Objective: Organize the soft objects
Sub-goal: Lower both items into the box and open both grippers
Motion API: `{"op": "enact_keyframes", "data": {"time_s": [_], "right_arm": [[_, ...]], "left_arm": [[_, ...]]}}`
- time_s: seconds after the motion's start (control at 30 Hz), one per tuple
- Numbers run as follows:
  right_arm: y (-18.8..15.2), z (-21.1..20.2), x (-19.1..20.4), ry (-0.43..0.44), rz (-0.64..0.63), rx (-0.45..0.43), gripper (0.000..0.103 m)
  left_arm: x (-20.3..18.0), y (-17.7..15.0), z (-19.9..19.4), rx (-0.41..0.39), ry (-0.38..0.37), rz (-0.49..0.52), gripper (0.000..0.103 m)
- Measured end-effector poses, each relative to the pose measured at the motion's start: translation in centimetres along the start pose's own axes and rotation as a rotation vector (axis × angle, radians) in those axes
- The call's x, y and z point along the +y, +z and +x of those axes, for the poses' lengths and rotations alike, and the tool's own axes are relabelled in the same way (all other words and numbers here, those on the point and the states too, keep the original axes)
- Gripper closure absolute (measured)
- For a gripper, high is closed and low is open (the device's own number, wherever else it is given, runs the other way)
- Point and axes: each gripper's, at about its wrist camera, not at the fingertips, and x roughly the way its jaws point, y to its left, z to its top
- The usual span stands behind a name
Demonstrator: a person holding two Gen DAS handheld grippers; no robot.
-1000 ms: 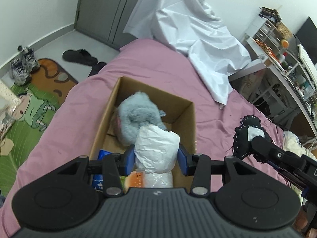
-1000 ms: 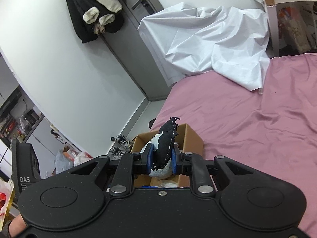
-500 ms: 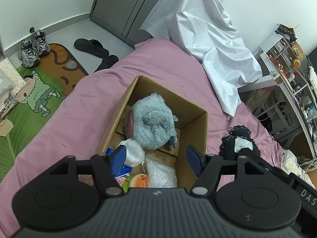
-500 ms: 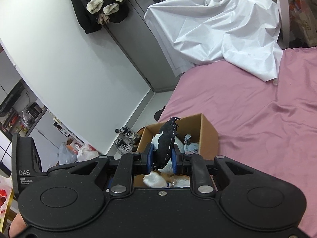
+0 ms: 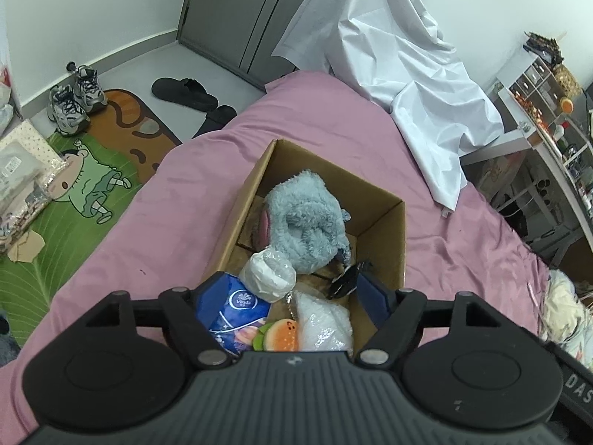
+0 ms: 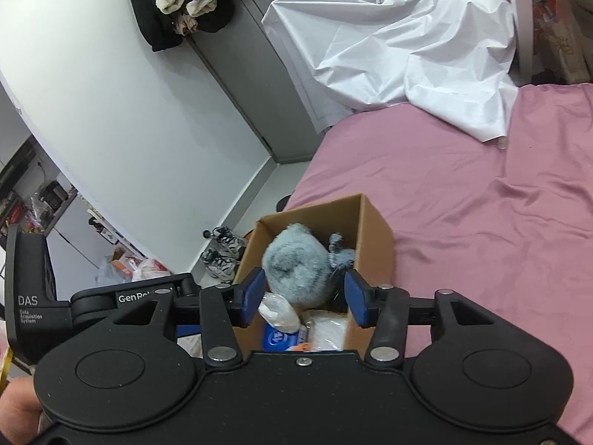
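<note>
1. Box status: the cardboard box (image 5: 385,222) sits on the pink bed (image 5: 185,200) and already holds a grey plush toy (image 5: 302,222), a white wrapped bundle (image 5: 268,272), a blue tissue pack (image 5: 231,306), a burger-shaped toy (image 5: 283,333) and a clear plastic bag of white stuff (image 5: 326,320).
2. Your left gripper (image 5: 285,296) hangs over the near end of the box, jaws opening, spread wide. Nothing is pinched; the tissue pack and bundle only lie below, between the fingers.
3. Your right gripper (image 6: 305,302) is also over the box, jaws opening, pads clear of everything. The grey plush shows beyond the gap, not gripped.
4. A small black fuzzy item (image 5: 346,278) lies inside the box by the right wall, just beside the plush. I read that as dropped in, not held.
5. Progress, my judgement: well along. Every soft item I can identify is in the box.
6. What's left: unclear. The bed around the box looks bare apart from the white sheet (image 5: 404,74) at the far end. Some pale fabric (image 5: 563,311) shows at the right edge; can't tell if it counts.
7. Box contents are loose, not stacked; tidy if required.
</note>
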Motion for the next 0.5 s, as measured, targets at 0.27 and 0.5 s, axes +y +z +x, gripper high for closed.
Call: {"op": "enact_keyframes", "data": {"time_s": [0.27,0.5], "right_arm": [[0.4,-3.0,-0.7,-0.02,-0.009,-0.028,0.038],[1.4,-5.3,-0.8,-0.018,-0.014,-0.041,0.026]], "left_arm": [[-1.3,0.5,-1.7,-0.018,0.056,0.066,0.028],[-2.7,1.1,-4.0,-0.011,0.096,0.111,0.027]]}}
